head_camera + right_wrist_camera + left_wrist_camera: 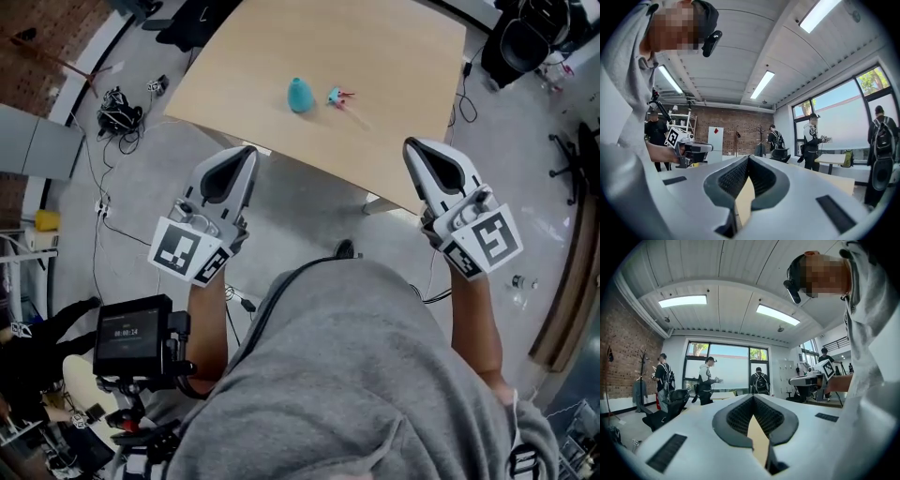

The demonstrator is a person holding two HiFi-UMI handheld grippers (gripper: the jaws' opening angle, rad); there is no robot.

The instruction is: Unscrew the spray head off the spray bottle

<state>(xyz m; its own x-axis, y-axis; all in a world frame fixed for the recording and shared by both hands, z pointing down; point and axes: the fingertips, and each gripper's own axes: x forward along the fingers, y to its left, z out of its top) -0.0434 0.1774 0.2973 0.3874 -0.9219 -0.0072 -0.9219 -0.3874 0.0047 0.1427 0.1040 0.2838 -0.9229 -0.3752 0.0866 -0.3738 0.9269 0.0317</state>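
Observation:
A small teal spray bottle [299,95] stands on the light wooden table [394,122], near its middle. Just right of it lies a teal and pink spray head [337,97], apart from the bottle. My left gripper [246,150] hovers short of the table's near edge, jaws shut and empty. My right gripper [412,142] hangs over the near right corner, also shut with nothing in it. Both gripper views point up into the room: the left gripper [752,397] and the right gripper [747,158] show jaws pressed together, and neither shows the bottle.
Cables [117,112] lie on the grey floor left of the table. Black chairs [525,37] stand at the far right. A handheld device with a screen [131,337] sits at my lower left. Several people [707,380] stand by the windows.

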